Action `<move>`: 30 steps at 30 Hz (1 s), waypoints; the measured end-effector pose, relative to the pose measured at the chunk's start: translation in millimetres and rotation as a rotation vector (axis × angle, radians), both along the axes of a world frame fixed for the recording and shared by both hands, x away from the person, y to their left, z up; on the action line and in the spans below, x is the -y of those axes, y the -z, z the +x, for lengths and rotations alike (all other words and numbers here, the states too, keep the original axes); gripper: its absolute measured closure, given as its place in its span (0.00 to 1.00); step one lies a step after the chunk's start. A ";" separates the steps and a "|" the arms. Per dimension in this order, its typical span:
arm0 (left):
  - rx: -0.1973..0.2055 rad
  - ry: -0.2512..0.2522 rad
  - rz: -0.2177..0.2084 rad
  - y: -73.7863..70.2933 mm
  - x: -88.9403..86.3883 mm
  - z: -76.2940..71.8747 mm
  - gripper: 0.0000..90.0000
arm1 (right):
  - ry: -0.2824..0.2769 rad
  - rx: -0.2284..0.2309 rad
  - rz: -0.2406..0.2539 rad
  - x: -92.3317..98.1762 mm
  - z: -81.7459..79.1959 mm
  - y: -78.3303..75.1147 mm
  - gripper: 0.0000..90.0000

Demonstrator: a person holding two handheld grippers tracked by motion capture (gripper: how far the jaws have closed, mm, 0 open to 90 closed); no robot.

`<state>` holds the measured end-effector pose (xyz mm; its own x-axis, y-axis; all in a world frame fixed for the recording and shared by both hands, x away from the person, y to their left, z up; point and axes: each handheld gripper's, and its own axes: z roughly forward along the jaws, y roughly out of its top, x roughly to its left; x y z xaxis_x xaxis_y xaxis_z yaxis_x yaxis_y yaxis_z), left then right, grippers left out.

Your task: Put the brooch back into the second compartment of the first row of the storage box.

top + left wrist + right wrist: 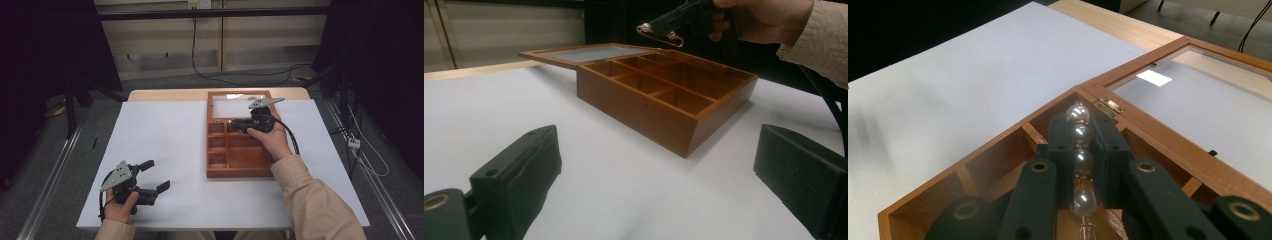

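The right gripper (1080, 150) pinches a pearl pin (1079, 150) above the wooden box (240, 167) near the table's far edge. The left gripper (156, 176) rests spread and empty at the near-left corner. The smooth pearls could slip free and miss their compartment.

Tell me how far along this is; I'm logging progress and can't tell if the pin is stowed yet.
Done: the wooden box lies open, its glass lid folded flat. In hand: the right gripper is shut on a pearl pin and holds it above the box's back compartments, as the left gripper view shows. Left: lowering and releasing it, probably closing the lid. The left gripper waits open over the white table.
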<state>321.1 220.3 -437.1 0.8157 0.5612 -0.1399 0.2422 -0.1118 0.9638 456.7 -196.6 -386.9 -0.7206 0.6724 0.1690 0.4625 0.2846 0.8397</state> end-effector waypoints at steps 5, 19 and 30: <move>-0.004 0.000 -0.003 0.2 0.5 0.0 0.05 | 0.004 -0.001 -0.005 -0.2 1.8 1.7 0.90; -0.010 0.000 -0.003 0.7 1.0 0.5 0.05 | 0.032 -0.007 -0.002 3.3 8.7 7.5 0.90; -0.011 0.006 -0.007 0.7 1.0 0.7 0.05 | 0.033 0.002 -0.019 2.1 14.3 7.0 0.90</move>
